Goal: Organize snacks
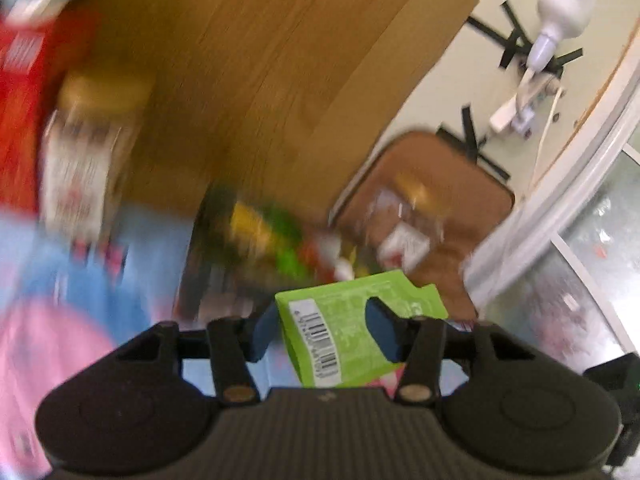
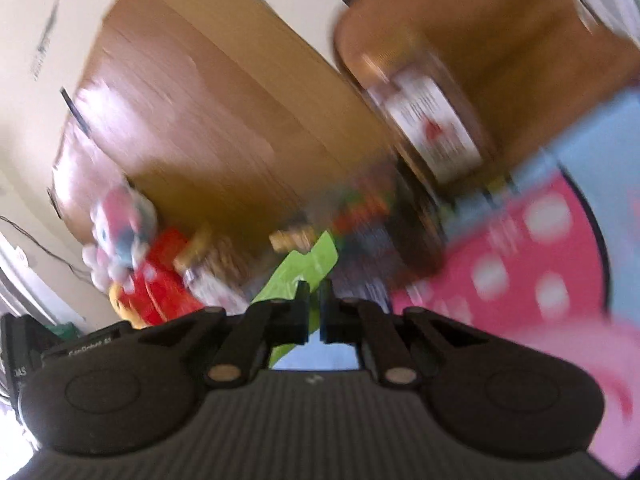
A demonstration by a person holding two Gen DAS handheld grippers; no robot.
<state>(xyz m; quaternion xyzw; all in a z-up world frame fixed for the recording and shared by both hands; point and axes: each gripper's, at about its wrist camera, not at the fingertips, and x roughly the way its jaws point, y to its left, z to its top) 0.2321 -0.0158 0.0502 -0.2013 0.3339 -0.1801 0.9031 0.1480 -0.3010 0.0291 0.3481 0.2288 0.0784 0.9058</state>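
The view is blurred. In the left wrist view a light green snack packet (image 1: 344, 320) with a white barcode label stands between the blue pads (image 1: 382, 328) of my left gripper (image 1: 322, 308), which is shut on it above the cloth. In the right wrist view my right gripper (image 2: 315, 286) has its jaws almost together, pinching the thin edge of a green packet (image 2: 300, 272) that runs up and to the right from the fingertips. A blurred heap of colourful snacks (image 1: 276, 236) lies just beyond the left gripper.
A brown tray (image 1: 472, 200) holds a clear wrapped item. A jar with a white label (image 1: 76, 168) and a red box (image 1: 20, 80) are at left, on a wooden tabletop (image 1: 260, 60). A blue and pink dotted cloth (image 2: 540, 248) covers the near side. A plush toy (image 2: 120, 224) sits at left.
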